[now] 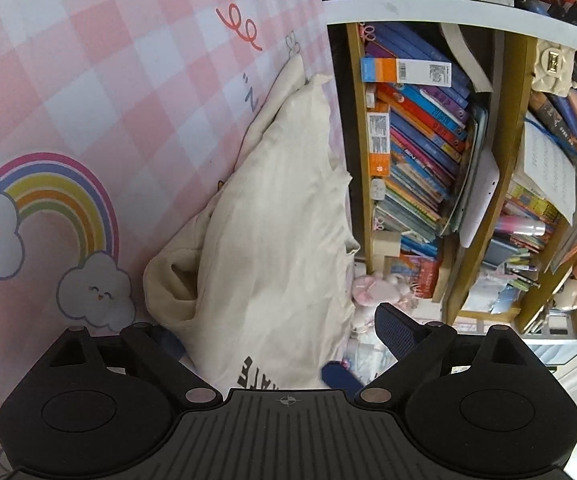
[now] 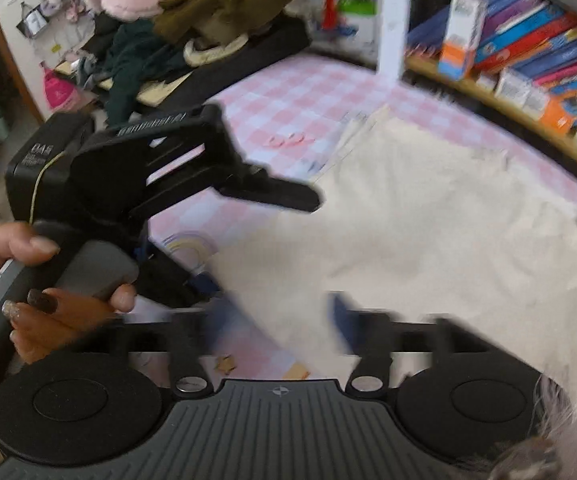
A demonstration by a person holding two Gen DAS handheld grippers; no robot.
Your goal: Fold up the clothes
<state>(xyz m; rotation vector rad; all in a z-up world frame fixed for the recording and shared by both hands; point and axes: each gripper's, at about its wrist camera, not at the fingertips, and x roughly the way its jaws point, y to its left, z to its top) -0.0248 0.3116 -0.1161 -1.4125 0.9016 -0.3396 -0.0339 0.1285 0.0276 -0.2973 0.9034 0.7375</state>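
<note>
- Left wrist view: left gripper (image 1: 276, 344) spread wide over the cream shirt (image 1: 280, 216), partly bunched on the mat (image 1: 88, 80).
- Right gripper (image 2: 280, 316) blurred, fingers apart, gripping nothing.
- Mid-fold, likely; next, pinch an edge.

Crammed bookshelf (image 1: 428, 152) beside pink checked mat (image 1: 108, 80)

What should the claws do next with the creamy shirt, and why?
Probably shut the right claw on the near edge of the cream fabric garment. That edge seems to sit between its open jaws, the left claw is open too, and the garment lies rumpled on the pink checked mat, so nothing is gripped for folding.
</note>
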